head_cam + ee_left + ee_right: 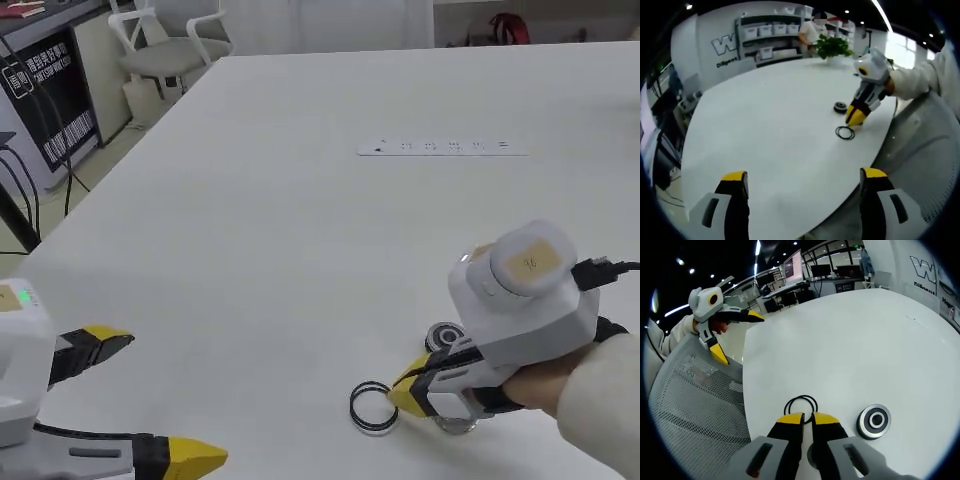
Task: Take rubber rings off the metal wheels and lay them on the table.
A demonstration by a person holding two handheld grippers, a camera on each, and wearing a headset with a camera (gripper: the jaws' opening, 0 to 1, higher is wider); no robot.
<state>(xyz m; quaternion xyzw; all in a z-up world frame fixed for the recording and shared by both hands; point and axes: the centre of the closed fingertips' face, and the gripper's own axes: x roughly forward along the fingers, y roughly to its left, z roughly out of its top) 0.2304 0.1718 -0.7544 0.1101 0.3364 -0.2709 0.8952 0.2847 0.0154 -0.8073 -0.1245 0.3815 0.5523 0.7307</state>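
Two black rubber rings (372, 407) (844, 132) (801, 404) lie overlapping on the white table (300, 230), just off the tips of my right gripper (400, 392) (856, 119) (807, 419). Its yellow-tipped jaws are pressed together, tips low over the table, with nothing visible between them. A metal wheel with a dark hub (443, 336) (840, 106) (874, 421) lies flat beside that gripper. My left gripper (155, 400) (803, 177) (740, 337) stands open at the table's near left edge, far from the rings and holding nothing.
A white power strip (440, 147) lies flat further back on the table. A mesh-backed chair (695, 405) (920, 150) stands at the near edge. White chairs (170, 40) are beyond the far left corner. A potted plant (832, 47) sits at the table's far end.
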